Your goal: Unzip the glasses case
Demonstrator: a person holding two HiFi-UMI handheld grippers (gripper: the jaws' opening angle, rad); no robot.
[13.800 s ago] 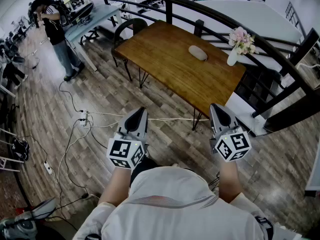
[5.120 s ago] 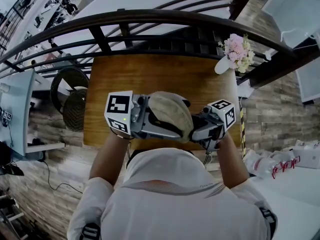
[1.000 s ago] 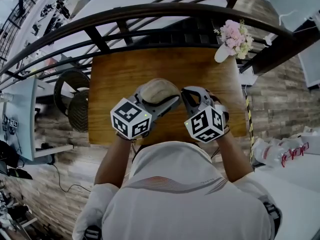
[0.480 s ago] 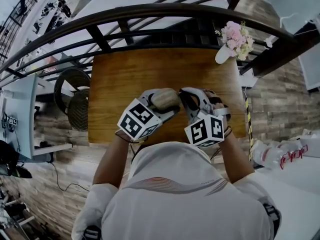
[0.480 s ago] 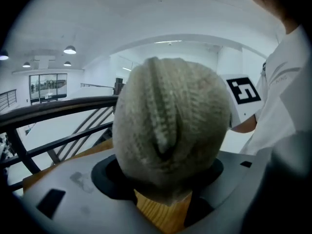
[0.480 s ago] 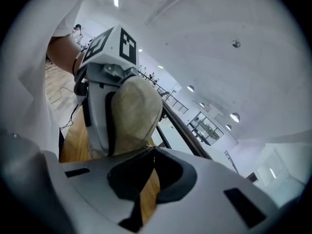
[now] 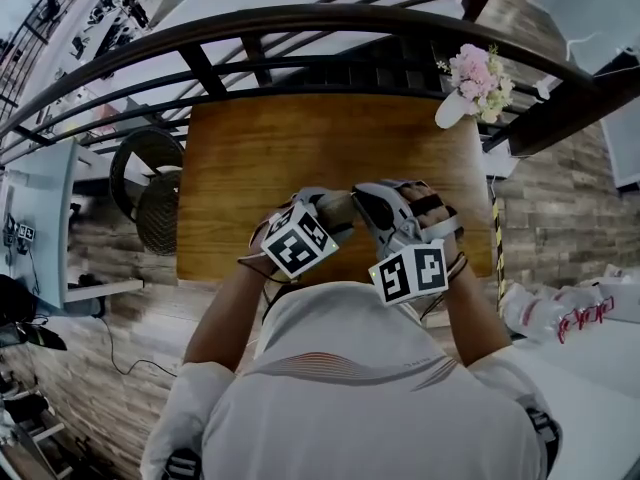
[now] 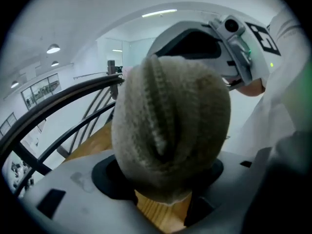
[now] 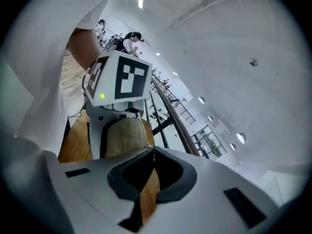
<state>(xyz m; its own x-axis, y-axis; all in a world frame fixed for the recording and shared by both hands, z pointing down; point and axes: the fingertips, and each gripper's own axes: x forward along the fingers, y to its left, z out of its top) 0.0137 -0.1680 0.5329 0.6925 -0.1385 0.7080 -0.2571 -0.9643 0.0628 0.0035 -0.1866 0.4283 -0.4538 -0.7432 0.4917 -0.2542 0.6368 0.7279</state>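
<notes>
1. While the left gripper [image 8: 163, 199] clamps the glasses case [image 8: 170, 130] by its lower end, both jaws pressing on the beige fabric, the case stands end-up over the near edge of the table [image 7: 260, 148]; whether it touches the wood I cannot tell
2. Right gripper [image 9: 153, 151]: jaws pressed together at the tips, right at the case's edge, pinching what I take for the zip pull [image 9: 154, 156], a thin beaded strand; too small to be sure
3. Zip track [image 8: 157, 106] runs over the crown of the case; a dark slit shows lower down, so I judge the zip partly parted, not run round
4. Step in hand, as I judge it: drawing the slider along the track, one gripper as vice, the other as puller
5. Next move calls for a pull kept in line with the track, following the case's curve; the left grip must hold against it or the case twists out; a sideways tug may slip the pull from the tips
6. Surface: brown wooden table, a white vase of pink flowers [image 7: 470, 83] at its far right corner, well apart from the work
7. Room: dark curved railing [image 7: 300, 18] behind the table, black chair [image 7: 150, 183] to its left, plank floor [image 7: 560, 218]
</notes>
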